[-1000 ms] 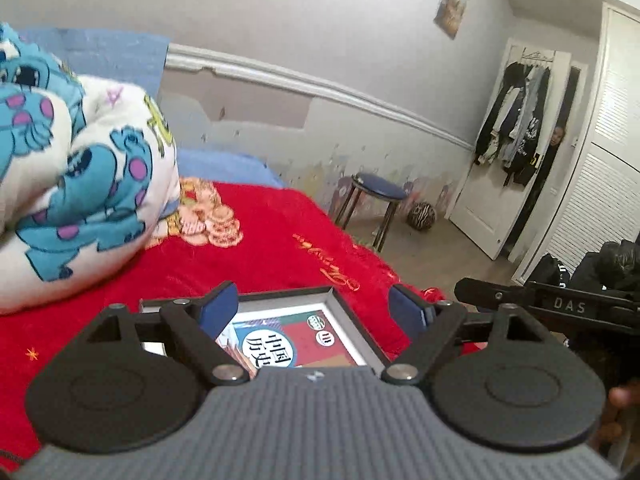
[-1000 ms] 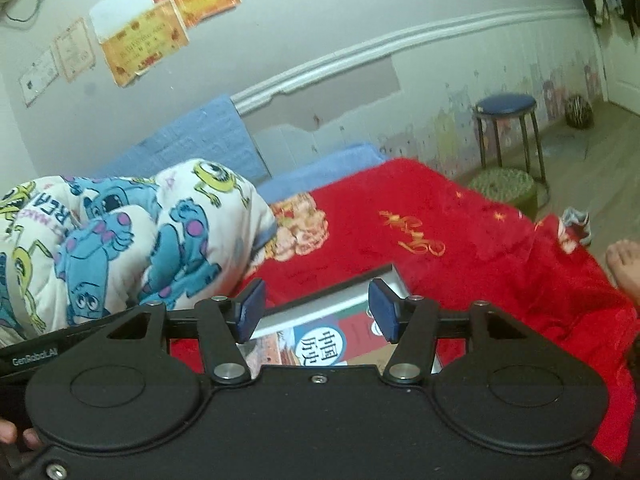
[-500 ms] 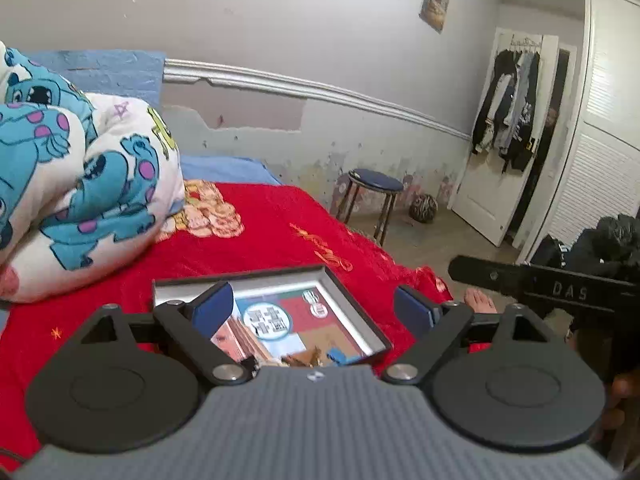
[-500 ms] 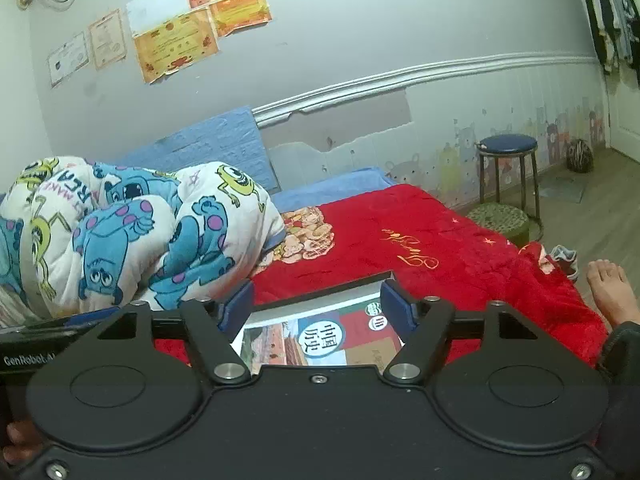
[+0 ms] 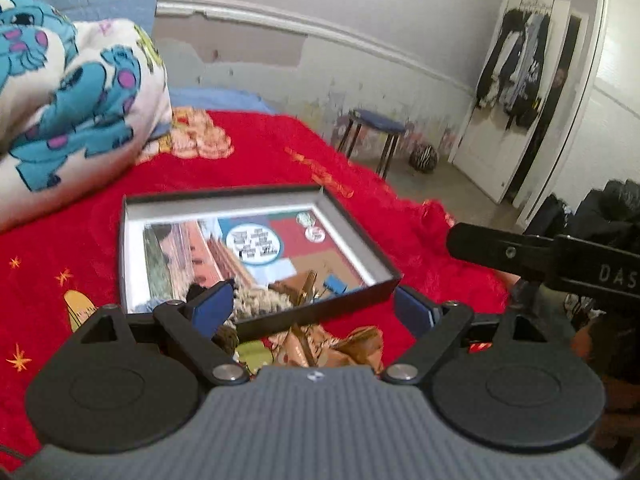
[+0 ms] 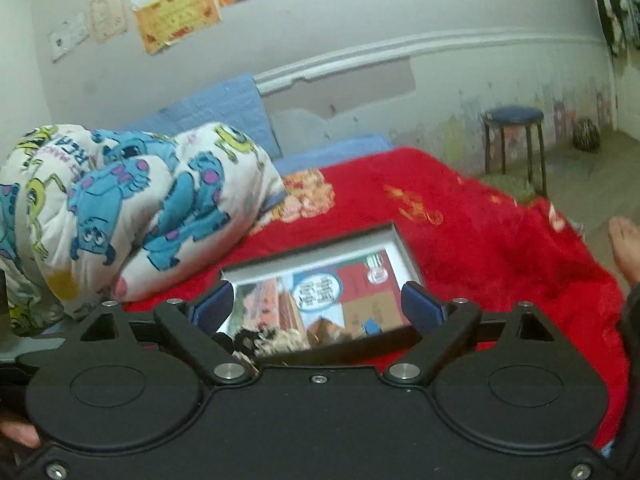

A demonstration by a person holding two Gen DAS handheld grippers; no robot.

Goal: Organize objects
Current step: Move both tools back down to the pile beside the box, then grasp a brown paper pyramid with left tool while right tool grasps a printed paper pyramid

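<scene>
A shallow black box [image 5: 352, 220] with a white inner wall and a colourful printed bottom lies on the red bedspread [image 5: 260, 160]. It also shows in the right wrist view [image 6: 404, 244]. A furry beige item [image 5: 260, 302] and brown crinkled pieces [image 5: 344, 344] lie at its near edge. My left gripper [image 5: 312, 308] is open just in front of the box, over these items. My right gripper [image 6: 318, 306] is open at the box's near edge. The other tool's black bar [image 5: 520, 254] shows at the right.
A rolled cartoon-print quilt [image 5: 68, 96] lies at the back left of the bed; it also shows in the right wrist view [image 6: 120, 200]. A blue-topped stool [image 5: 376, 128] and a striped ball [image 5: 424, 156] stand on the floor. A bare foot [image 6: 624, 248] is beside the bed.
Both grippers have tilted down and pulled back, so more of the box and the small items at its near edge have come into view. Both stay open.
</scene>
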